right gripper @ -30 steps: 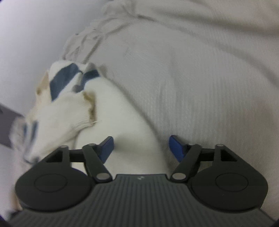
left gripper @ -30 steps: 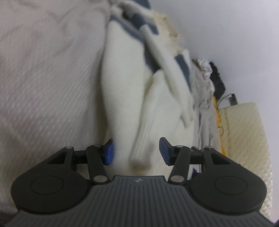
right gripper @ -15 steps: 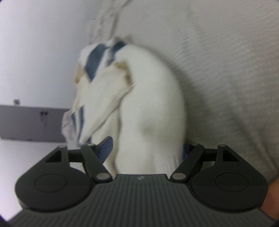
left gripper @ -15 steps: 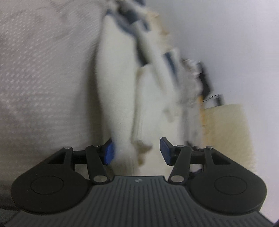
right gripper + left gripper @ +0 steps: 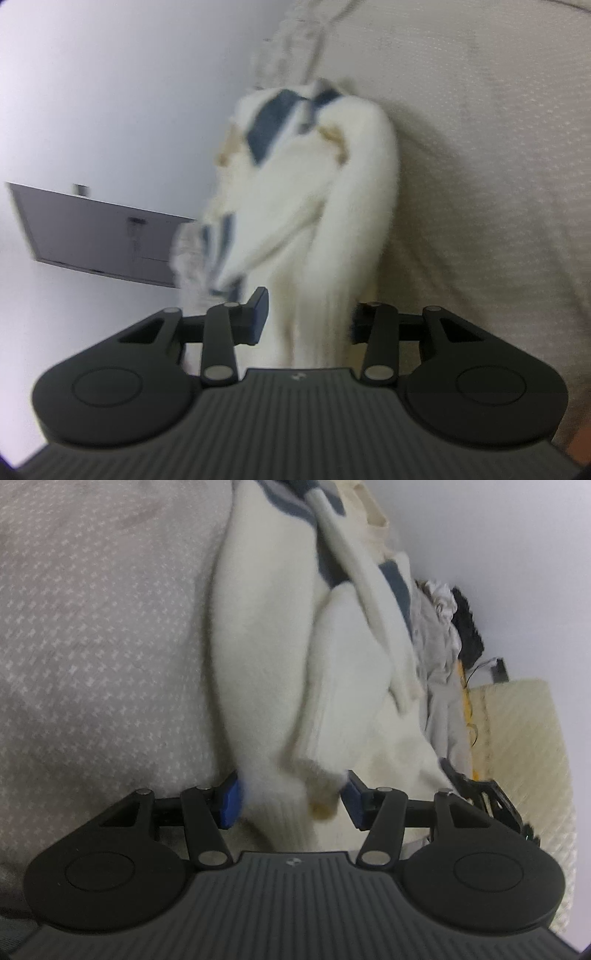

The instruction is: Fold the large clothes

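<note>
Lifted higher off the bedspread (image 5: 480, 147) now: white sweater (image 5: 332, 221), gripped by right tool (image 5: 308, 317); left tool (image 5: 291, 799) wide around cuff.

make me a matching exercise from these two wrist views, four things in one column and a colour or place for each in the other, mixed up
Things:
1. sweater
2. bedspread
3. basket
4. monitor

Colour or place:
A. pale yellow woven, at the right edge of the left wrist view
B. white with dark blue stripes, running between the fingers of both grippers
C. dark flat panel against the wall, left side of the right wrist view
D. beige with a small dotted weave, under the garment

Pairs: 1-B, 2-D, 3-A, 4-C
</note>
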### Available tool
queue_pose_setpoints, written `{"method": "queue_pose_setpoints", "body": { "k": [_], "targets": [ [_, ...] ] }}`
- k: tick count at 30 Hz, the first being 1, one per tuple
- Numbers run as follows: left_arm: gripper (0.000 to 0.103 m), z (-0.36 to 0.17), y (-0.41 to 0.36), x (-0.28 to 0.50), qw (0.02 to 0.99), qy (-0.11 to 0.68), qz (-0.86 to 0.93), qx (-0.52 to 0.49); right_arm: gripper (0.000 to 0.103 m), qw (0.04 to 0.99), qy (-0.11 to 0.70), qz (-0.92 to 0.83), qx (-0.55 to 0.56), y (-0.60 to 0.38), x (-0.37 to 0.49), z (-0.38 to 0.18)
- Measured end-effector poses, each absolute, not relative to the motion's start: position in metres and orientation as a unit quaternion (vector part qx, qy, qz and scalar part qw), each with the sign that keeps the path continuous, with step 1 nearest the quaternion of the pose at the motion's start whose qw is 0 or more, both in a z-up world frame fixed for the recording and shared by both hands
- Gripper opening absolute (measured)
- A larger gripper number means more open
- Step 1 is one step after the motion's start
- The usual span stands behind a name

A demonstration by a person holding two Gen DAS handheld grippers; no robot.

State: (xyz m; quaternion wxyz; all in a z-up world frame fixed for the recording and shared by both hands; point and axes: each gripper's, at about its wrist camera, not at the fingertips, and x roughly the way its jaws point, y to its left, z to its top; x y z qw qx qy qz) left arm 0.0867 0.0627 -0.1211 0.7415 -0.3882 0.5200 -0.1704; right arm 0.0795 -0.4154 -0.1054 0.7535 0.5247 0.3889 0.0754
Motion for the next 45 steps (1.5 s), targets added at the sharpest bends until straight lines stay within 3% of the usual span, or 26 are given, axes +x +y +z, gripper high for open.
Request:
{"method": "queue_pose_setpoints", "body": {
  "k": [2, 4, 5, 9, 11, 25, 45],
  "targets": [
    [0.063, -0.12, 0.057, 0.091, 0.744, 0.526, -0.175, -0.374, 0.042, 0.759, 0.411, 0.041, 0.503, -0.412, 0.081, -0.111],
    [0.063, -0.12, 0.052, 0.093, 0.742, 0.534, -0.183, -0.362, 0.024, 0.764, 0.42, 0.033, 0.49, -0.408, 0.082, -0.113],
    [0.061, -0.118, 0.048, 0.096, 0.738, 0.541, -0.192, -0.356, 0.022, 0.766, 0.418, 0.033, 0.487, -0.408, 0.082, -0.112],
    [0.026, -0.108, 0.049, 0.092, 0.753, 0.523, -0.19, -0.352, 0.013, 0.765, 0.403, 0.054, 0.5, -0.415, 0.08, -0.106],
    [0.022, -0.103, 0.059, 0.087, 0.759, 0.498, -0.182, -0.377, 0.012, 0.767, 0.39, 0.064, 0.506, -0.42, 0.077, -0.098],
    [0.017, -0.006, 0.124, 0.064, 0.795, 0.315, -0.213, -0.472, 0.011, 0.813, 0.295, 0.198, 0.461, -0.421, 0.069, 0.0],
    [0.017, 0.083, 0.163, -0.079, 0.815, 0.263, -0.266, -0.443, 0.011, 0.832, 0.228, 0.269, 0.428, -0.416, -0.05, 0.082]
  ]
}}
